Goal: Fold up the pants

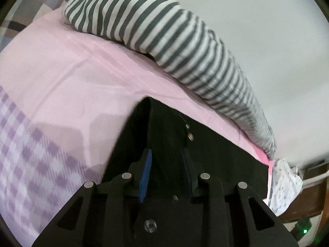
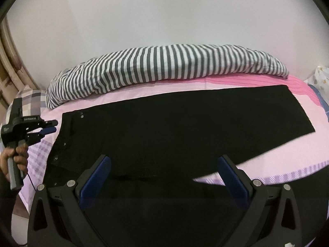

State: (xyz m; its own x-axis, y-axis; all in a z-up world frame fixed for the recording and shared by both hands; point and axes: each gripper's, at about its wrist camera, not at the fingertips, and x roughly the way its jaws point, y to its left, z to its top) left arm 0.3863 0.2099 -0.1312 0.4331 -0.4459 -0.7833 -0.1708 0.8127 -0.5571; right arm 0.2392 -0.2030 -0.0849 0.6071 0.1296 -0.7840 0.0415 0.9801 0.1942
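Black pants (image 2: 164,131) lie flat on the pink bed sheet (image 2: 287,144), waistband at the left, legs running right. In the left wrist view the pants (image 1: 205,154) fill the lower middle, with metal buttons near the waistband. My left gripper (image 1: 167,160) sits at the waistband with its fingers partly open around the black cloth; it also shows in the right wrist view (image 2: 51,126) just left of the waistband. My right gripper (image 2: 164,170) is wide open and empty above the near edge of the pants.
A long striped grey and white bolster (image 2: 164,70) lies along the far side of the bed against a white wall. A plaid pillow (image 2: 30,98) is at the left. Lilac checked bedding (image 1: 30,154) covers the near side. A dotted white cloth (image 1: 285,185) hangs at the bed's end.
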